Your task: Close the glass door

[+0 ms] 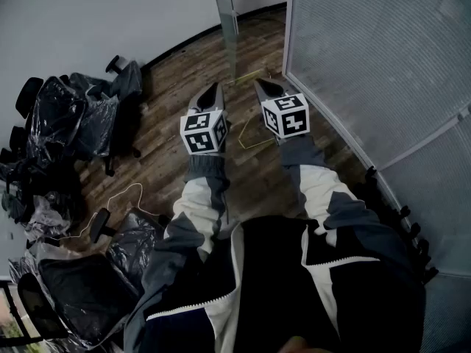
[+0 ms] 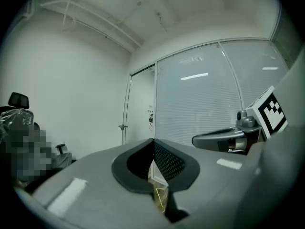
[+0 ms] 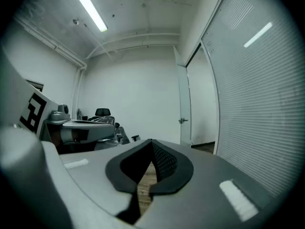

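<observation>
Our jacket sleeves (image 1: 195, 204) stretch forward | left tool (image 1: 214, 93) and right tool (image 1: 265, 89), jaws pressed together and empty, side by side short of the glass door (image 1: 230, 22) | glass door stands swung open ahead, beside the frosted wall (image 1: 368, 50) | we judge closed tips suit pushing it.

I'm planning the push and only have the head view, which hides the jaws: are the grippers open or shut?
Observer: The left gripper view shows the left gripper with jaws together, nothing between them.
Operator: And the right?
Observer: The right gripper is shut and empty too.
Operator: Is either touching the door?
Observer: No; in the right gripper view the glass door stands apart, ahead of the jaws.
</observation>
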Demonstrator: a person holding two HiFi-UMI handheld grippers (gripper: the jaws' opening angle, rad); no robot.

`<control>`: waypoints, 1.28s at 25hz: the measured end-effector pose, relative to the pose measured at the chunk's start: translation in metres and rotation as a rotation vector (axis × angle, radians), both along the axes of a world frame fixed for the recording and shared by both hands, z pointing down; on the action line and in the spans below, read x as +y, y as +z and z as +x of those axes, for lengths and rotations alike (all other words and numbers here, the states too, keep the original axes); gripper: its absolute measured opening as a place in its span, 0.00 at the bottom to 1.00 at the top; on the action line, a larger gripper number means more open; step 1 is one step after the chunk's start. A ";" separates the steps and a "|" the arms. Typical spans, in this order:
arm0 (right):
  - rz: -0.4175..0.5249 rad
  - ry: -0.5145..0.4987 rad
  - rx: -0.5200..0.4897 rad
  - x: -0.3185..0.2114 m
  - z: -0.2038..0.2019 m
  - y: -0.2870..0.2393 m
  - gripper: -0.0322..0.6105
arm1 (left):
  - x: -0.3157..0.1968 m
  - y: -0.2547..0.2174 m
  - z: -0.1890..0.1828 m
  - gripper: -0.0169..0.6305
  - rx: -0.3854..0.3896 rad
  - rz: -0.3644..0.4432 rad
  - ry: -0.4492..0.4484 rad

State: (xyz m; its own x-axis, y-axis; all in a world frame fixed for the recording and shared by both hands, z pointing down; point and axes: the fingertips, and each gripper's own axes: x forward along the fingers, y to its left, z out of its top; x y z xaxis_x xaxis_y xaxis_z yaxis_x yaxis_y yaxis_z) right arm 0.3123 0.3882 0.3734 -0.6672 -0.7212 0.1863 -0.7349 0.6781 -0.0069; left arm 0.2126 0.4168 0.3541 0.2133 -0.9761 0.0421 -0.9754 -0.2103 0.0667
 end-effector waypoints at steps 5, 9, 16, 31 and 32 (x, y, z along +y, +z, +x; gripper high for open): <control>0.006 -0.013 0.005 -0.001 -0.005 -0.001 0.05 | -0.003 -0.003 -0.002 0.03 -0.029 0.010 -0.006; 0.009 -0.016 0.008 0.000 -0.010 -0.001 0.05 | -0.002 0.000 -0.006 0.03 -0.030 0.000 -0.007; 0.040 -0.034 0.002 0.005 -0.011 -0.002 0.06 | 0.001 0.003 -0.008 0.03 0.006 0.003 0.006; -0.017 -0.068 0.037 0.005 -0.079 0.029 0.06 | -0.007 0.044 -0.073 0.03 -0.024 -0.055 0.026; -0.029 -0.064 0.041 0.004 -0.083 0.033 0.06 | -0.007 0.049 -0.079 0.03 -0.018 -0.065 0.025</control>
State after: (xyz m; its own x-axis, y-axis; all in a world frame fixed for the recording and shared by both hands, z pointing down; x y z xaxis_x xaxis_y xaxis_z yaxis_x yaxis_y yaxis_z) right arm 0.2293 0.3919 0.4066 -0.7030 -0.6713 0.2349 -0.6903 0.7235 0.0019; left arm 0.1332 0.4097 0.4026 0.2363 -0.9655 0.1091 -0.9710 -0.2305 0.0631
